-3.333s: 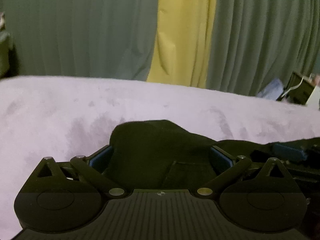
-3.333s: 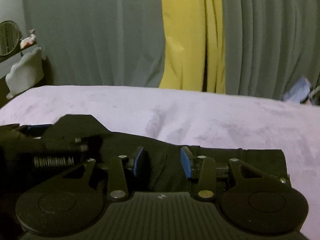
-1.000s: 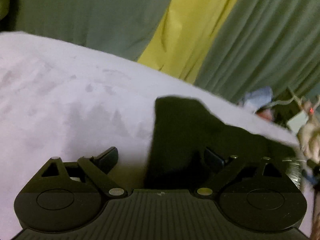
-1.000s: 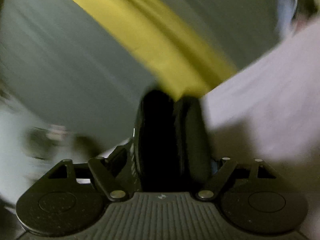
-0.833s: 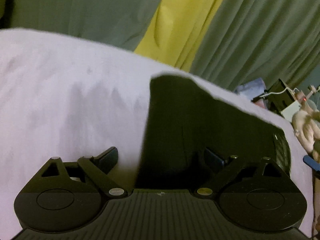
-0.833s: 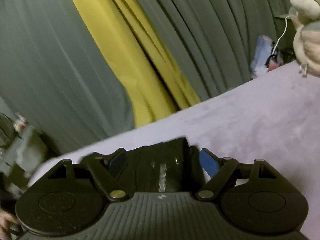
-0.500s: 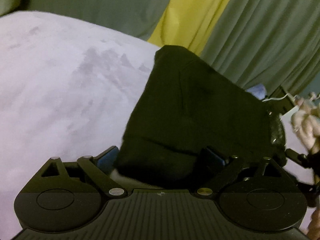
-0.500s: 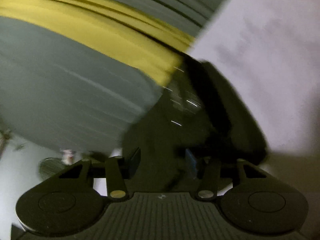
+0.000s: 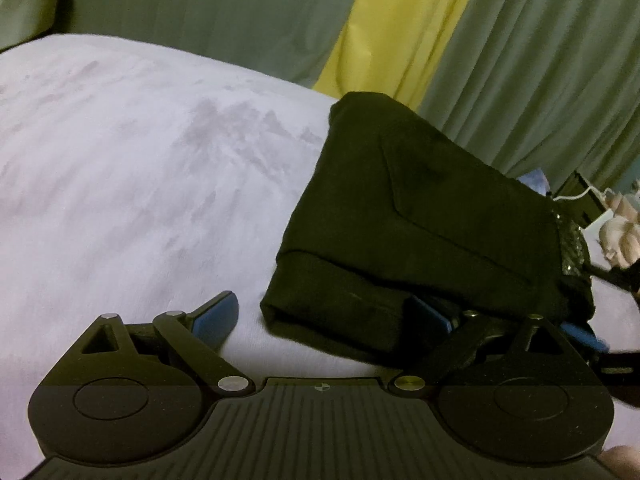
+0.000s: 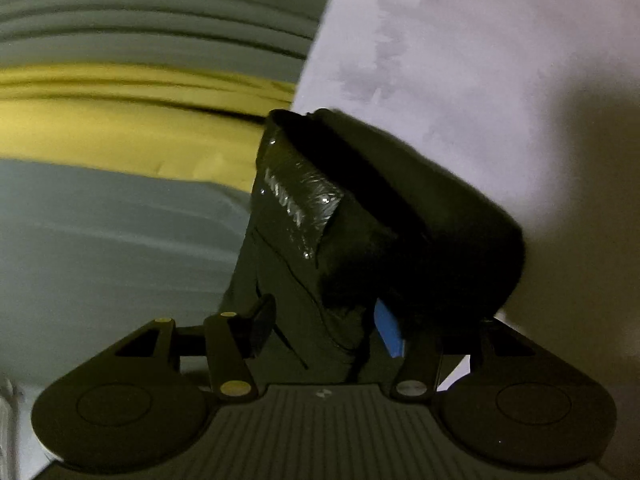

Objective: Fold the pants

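Pants (image 10: 360, 220) in rolled-sideways right claw (image 10: 326, 330), left claw (image 9: 324, 316) level.

Pale lilac bed (image 9: 140, 168) — folded black pants (image 9: 400, 232) resting on it

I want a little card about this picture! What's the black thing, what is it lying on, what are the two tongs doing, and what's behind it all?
black thing: folded pants, a thick bundle
lying on: pale purple blanket
left tongs: open wide, one finger beside the bundle, the other under its edge
right tongs: pants between the fingers; a real pinch cannot be told
shiny part: sparkly patch on the pants
behind: grey-green curtains with a yellow curtain between
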`<state>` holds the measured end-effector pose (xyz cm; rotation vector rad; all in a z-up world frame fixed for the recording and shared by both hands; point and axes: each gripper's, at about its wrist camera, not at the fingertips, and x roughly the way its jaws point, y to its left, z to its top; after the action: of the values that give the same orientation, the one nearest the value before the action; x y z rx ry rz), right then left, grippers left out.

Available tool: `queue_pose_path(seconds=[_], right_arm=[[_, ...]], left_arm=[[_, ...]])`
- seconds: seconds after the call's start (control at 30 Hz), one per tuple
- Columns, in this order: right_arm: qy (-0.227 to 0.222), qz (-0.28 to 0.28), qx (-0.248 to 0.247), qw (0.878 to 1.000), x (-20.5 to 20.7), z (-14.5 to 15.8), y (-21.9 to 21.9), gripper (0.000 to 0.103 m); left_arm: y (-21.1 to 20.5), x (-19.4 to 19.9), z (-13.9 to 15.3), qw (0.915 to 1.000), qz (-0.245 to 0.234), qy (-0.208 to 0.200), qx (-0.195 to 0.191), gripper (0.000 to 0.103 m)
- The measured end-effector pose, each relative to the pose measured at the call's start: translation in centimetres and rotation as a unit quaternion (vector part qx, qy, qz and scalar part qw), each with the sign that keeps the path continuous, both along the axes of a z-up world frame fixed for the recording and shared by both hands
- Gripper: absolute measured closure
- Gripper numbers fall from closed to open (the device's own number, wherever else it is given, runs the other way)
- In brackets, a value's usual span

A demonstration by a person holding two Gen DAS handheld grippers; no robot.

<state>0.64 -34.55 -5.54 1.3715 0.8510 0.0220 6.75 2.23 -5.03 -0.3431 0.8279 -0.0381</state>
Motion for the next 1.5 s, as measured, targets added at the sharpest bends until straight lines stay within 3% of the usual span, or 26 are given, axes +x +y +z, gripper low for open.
queue_pose_path(seconds=[0.07, 0.13, 0.23, 0.3, 0.43, 0.47, 0.53, 0.67, 0.77, 0.83, 0.9, 0.97, 1.1, 1.17, 1.37, 1.5], right_arm=[[0.023, 0.012, 0.006, 1.0, -0.1, 0.0, 0.8, 0.049], [0.025, 0.012, -0.032, 0.999, 0.0, 0.3, 1.5, 0.052], [0.032, -0.014, -0.032, 0.999, 0.2, -0.3, 1.9, 0.053], [0.017, -0.025, -0.026, 0.999, 0.4, -0.7, 2.3, 0.053], [-0.007, -0.002, -0.083, 0.997, 1.2, -0.3, 3.5, 0.053], [-0.008, -0.002, -0.095, 0.995, 1.0, -0.1, 3.9, 0.056], [0.002, -0.007, -0.117, 0.993, 1.1, 0.2, 4.3, 0.073], [0.0, -0.017, -0.117, 0.993, 1.0, 0.0, 4.3, 0.079], [-0.023, 0.002, -0.194, 0.981, 0.8, 1.8, 5.7, 0.087], [-0.045, 0.022, -0.272, 0.961, 0.8, 3.7, 7.5, 0.089], [-0.078, 0.022, -0.31, 0.947, -0.1, 5.1, 8.6, 0.089], [-0.091, 0.014, -0.315, 0.944, -0.9, 5.3, 8.7, 0.089], [-0.052, 0.038, -0.327, 0.943, -0.4, 2.2, 8.4, 0.086], [-0.074, 0.045, -0.32, 0.943, -0.8, 1.3, 7.9, 0.086], [-0.077, 0.099, -0.318, 0.94, -0.9, 3.0, 6.8, 0.08], [-0.085, 0.109, -0.297, 0.945, -3.5, 3.2, 5.0, 0.075]], left_arm=[[0.2, 0.2, -0.2, 1.0, 0.0, -0.001, -0.005, 0.006], [0.4, 0.1, -0.2, 0.9999, 0.002, -0.001, -0.012, 0.005], [0.8, 0.0, -0.3, 0.9996, 0.005, -0.002, -0.027, 0.005], [1.1, 0.0, -0.3, 0.9994, 0.005, -0.002, -0.034, 0.005], [1.4, 0.0, -0.3, 0.9991, 0.006, -0.002, -0.043, 0.005], [1.4, 0.1, -0.3, 0.9991, 0.005, -0.002, -0.043, 0.005], [1.3, 0.1, -0.3, 0.9991, 0.003, -0.002, -0.042, 0.005], [1.4, -0.1, -0.4, 0.999, -0.001, -0.005, -0.043, 0.005], [1.6, -0.1, -0.4, 0.9988, 0.0, -0.007, -0.048, 0.005], [1.8, 0.0, -0.5, 0.9986, 0.003, -0.009, -0.052, 0.005], [1.8, 0.0, -0.5, 0.9986, 0.005, -0.01, -0.052, 0.005], [1.6, 0.0, -0.4, 0.9989, 0.002, -0.011, -0.046, 0.005], [0.9, -0.1, -0.5, 0.9997, -0.012, -0.015, -0.017, 0.003], [0.5, -0.2, -0.5, 0.9997, -0.019, -0.017, -0.003, 0.003], [0.5, -0.7, -0.1, 0.9998, -0.016, -0.008, -0.006, 0.003], [0.7, -1.3, 0.3, 0.9999, -0.003, -0.005, -0.009, 0.003]])
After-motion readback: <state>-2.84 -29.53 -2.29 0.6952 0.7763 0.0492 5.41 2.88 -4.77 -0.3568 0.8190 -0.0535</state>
